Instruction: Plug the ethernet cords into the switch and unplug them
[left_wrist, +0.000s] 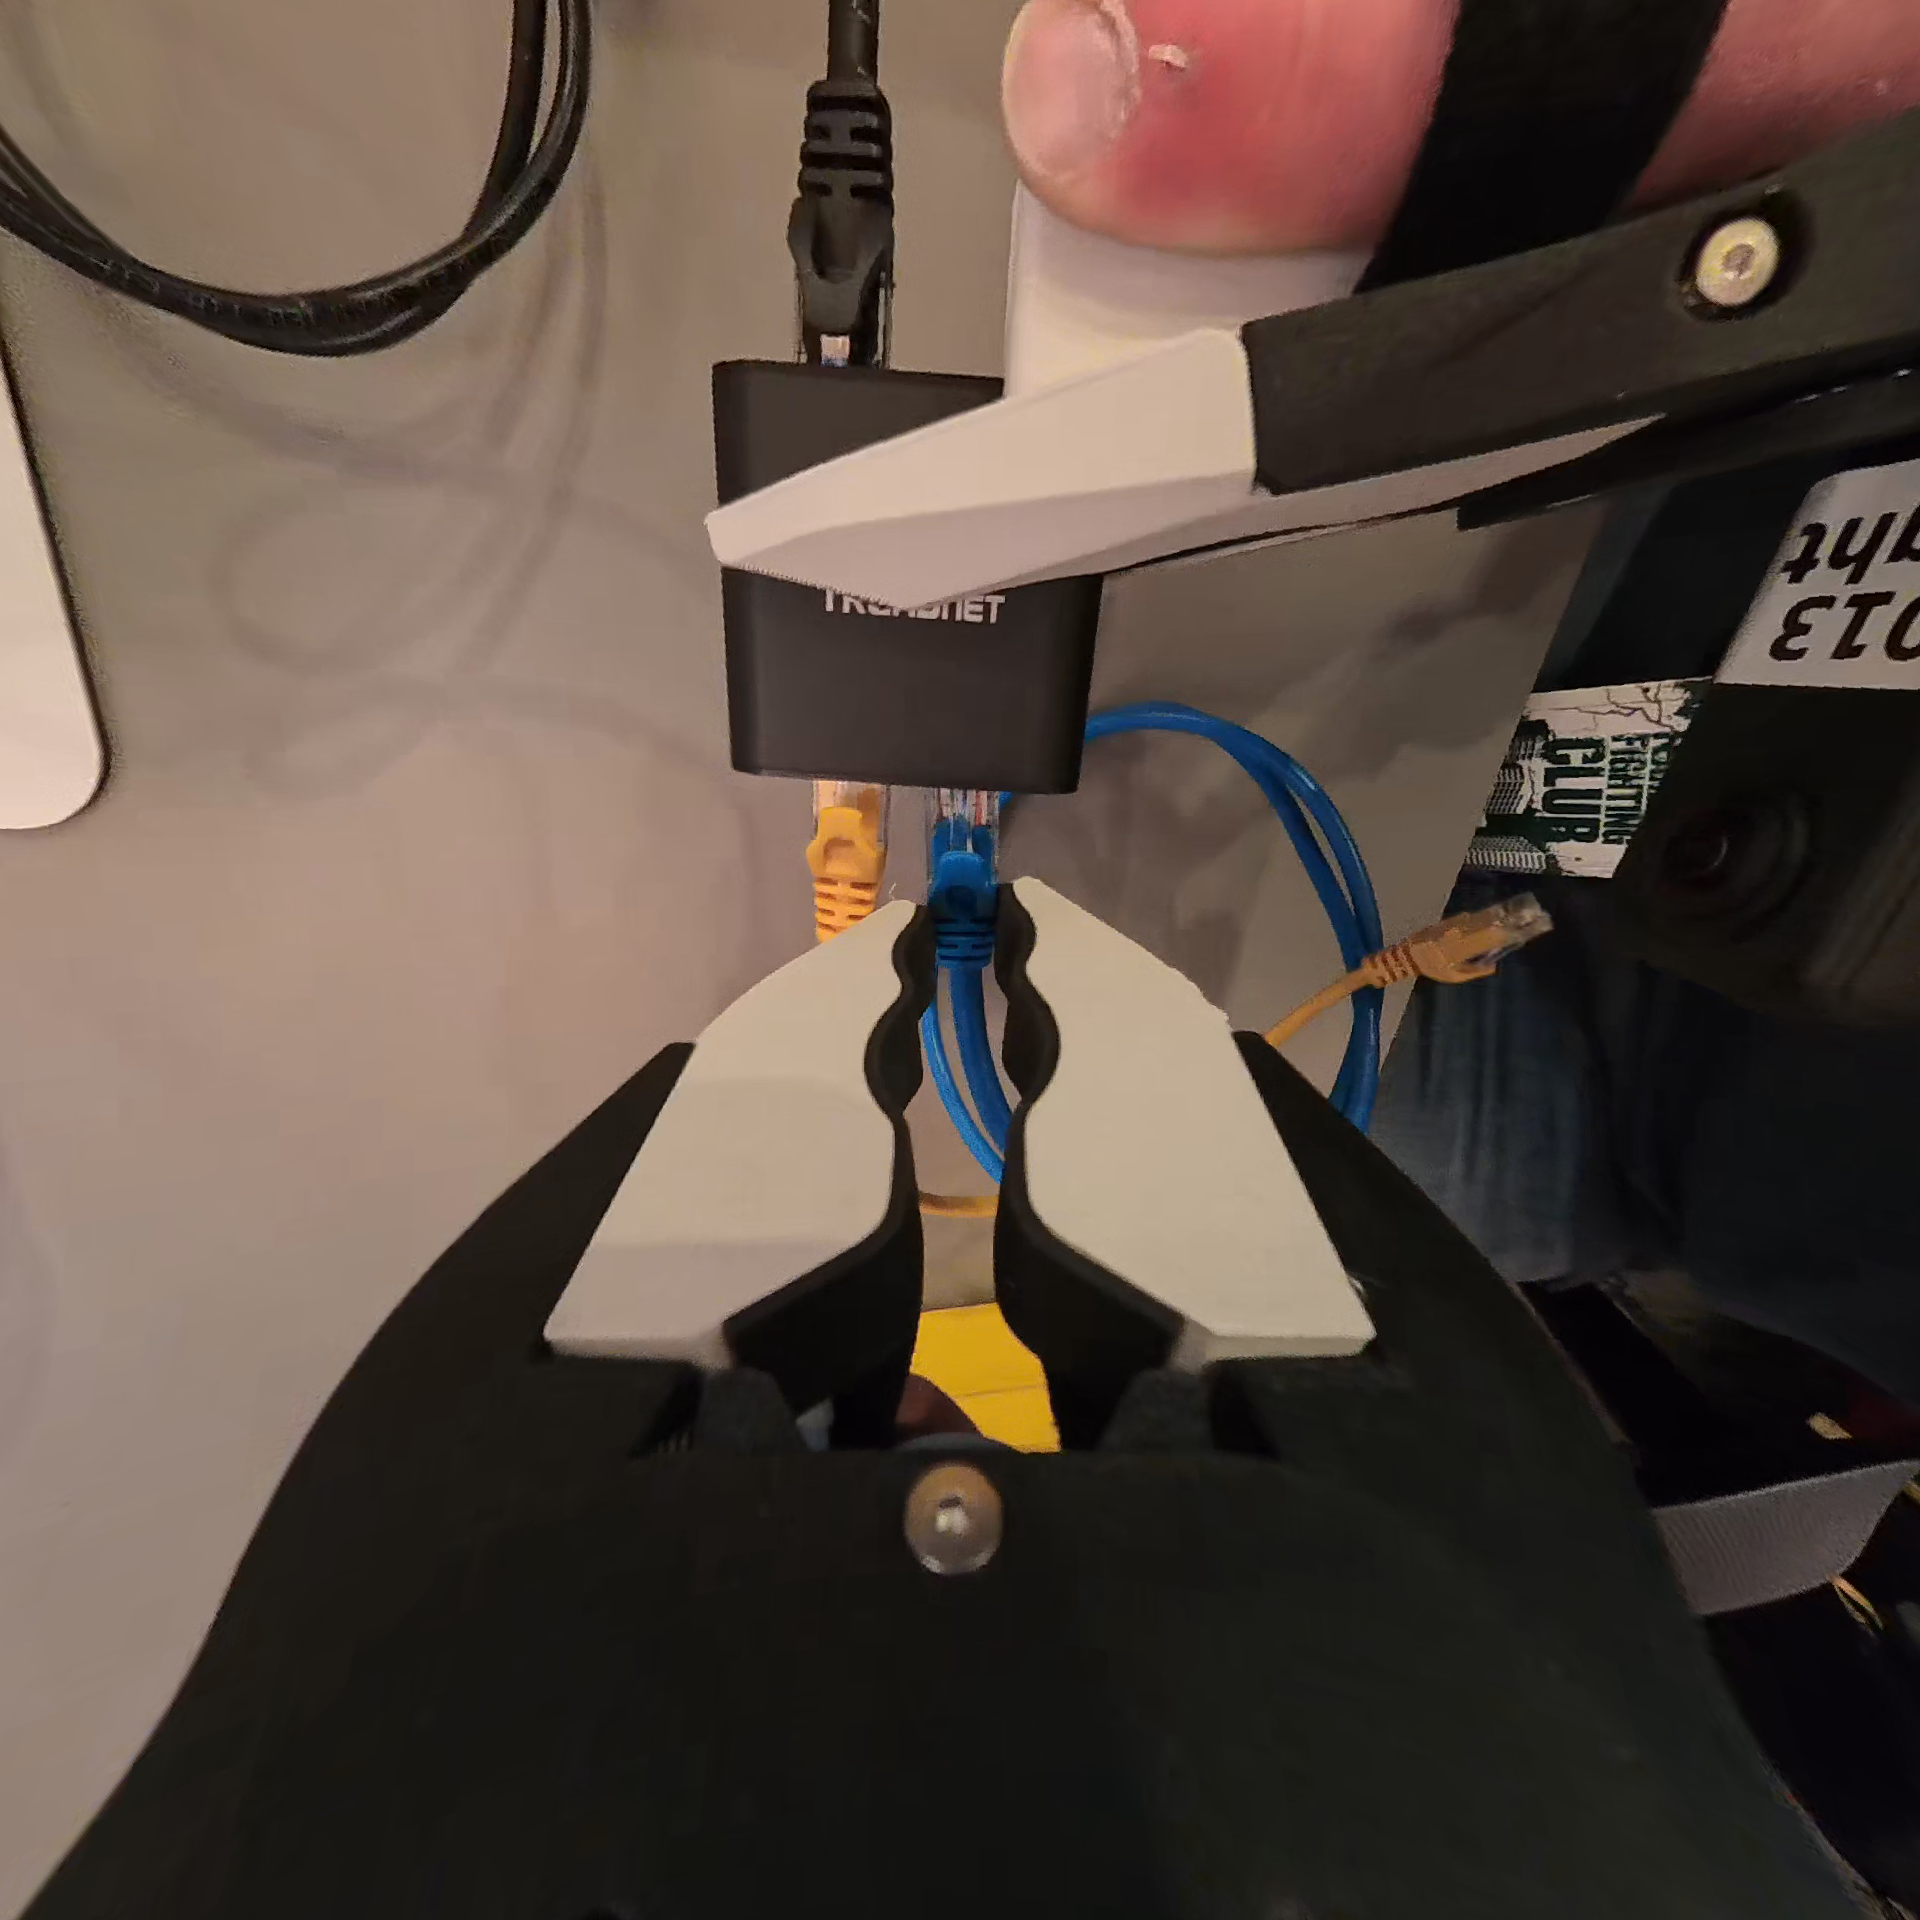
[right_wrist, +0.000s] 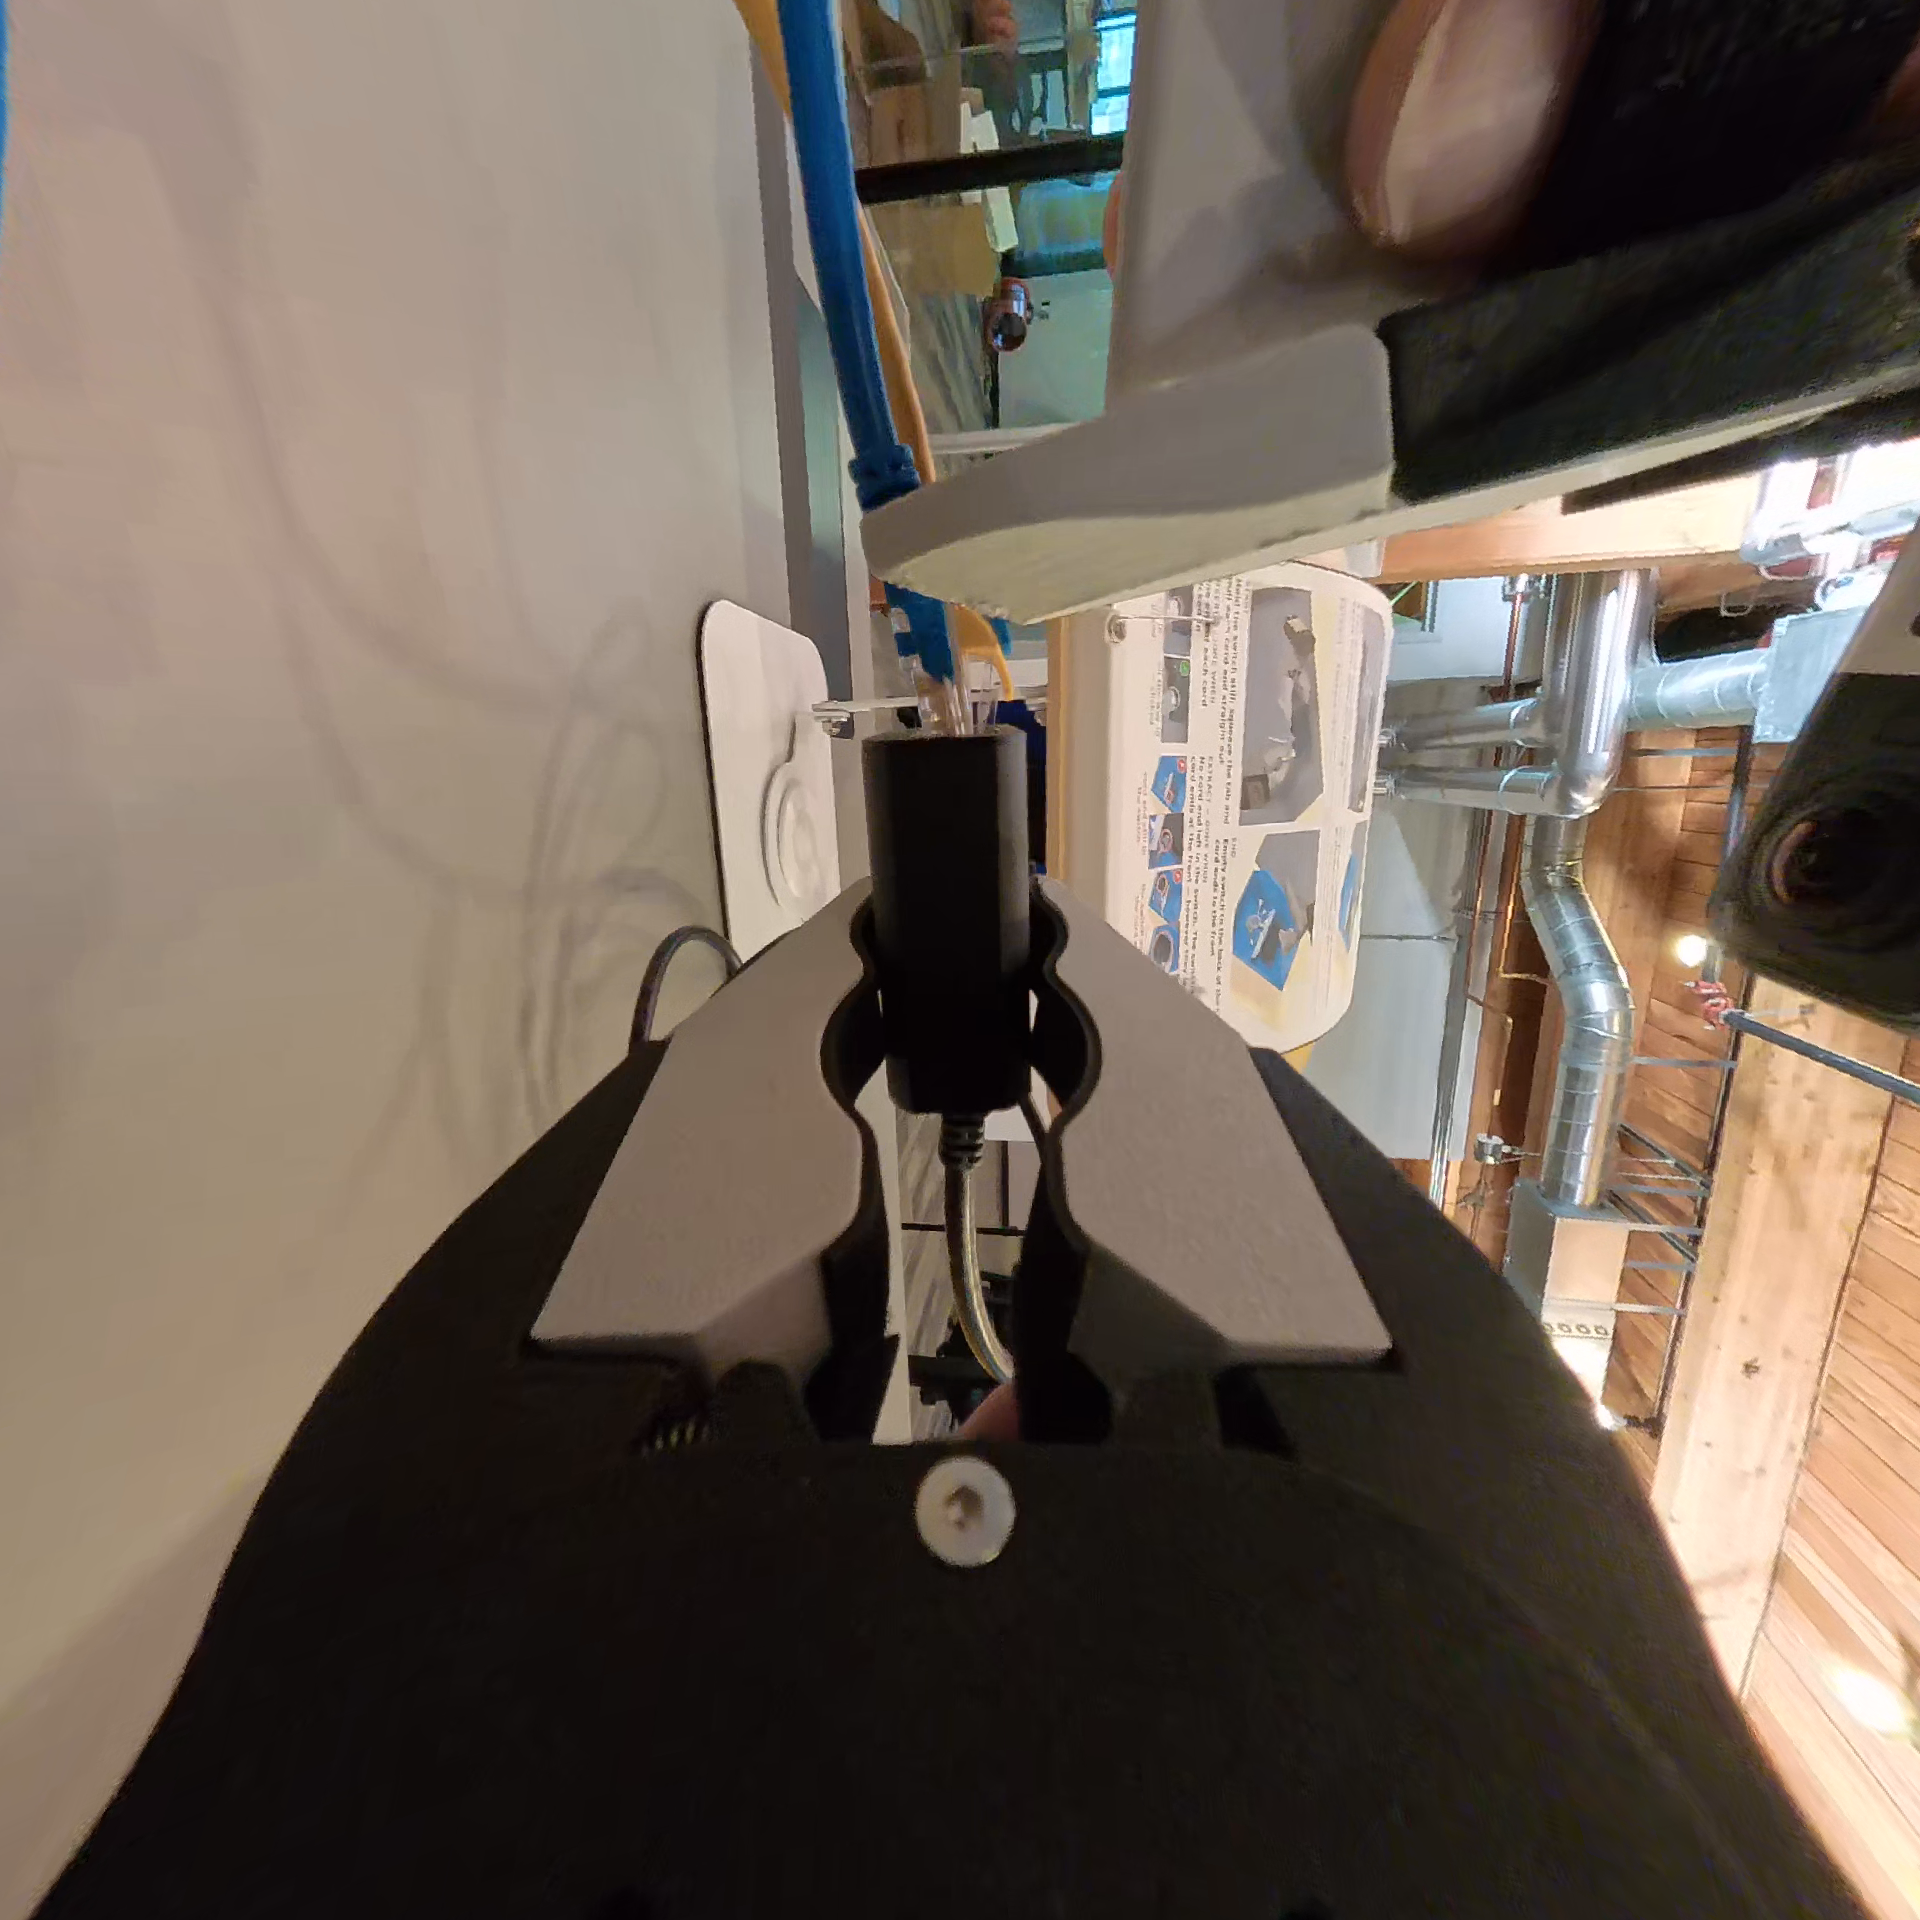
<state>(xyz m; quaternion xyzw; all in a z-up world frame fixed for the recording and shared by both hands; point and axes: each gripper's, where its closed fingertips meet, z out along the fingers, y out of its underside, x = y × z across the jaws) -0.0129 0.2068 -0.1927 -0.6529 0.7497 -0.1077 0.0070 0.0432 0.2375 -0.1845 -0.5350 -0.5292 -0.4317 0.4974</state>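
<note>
Switch (left_wrist: 904, 675) pinched edgewise in right gripper (right_wrist: 956, 935), clear of the grey table (left_wrist: 364, 935). Blue cord (left_wrist: 961, 914) seated in switch's near face, yellow cord (left_wrist: 844, 868) just beside; boot clamped by left gripper (left_wrist: 961, 925). Probably light, rigid box; limp cables; brittle latch tabs. Best gripped at the boot, squeezing 1 tab.

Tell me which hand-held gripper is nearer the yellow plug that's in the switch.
Left. The left hand-held gripper is closed on the blue plug right beside the yellow plug; the right hand-held gripper grips the switch body, farther off.
</note>
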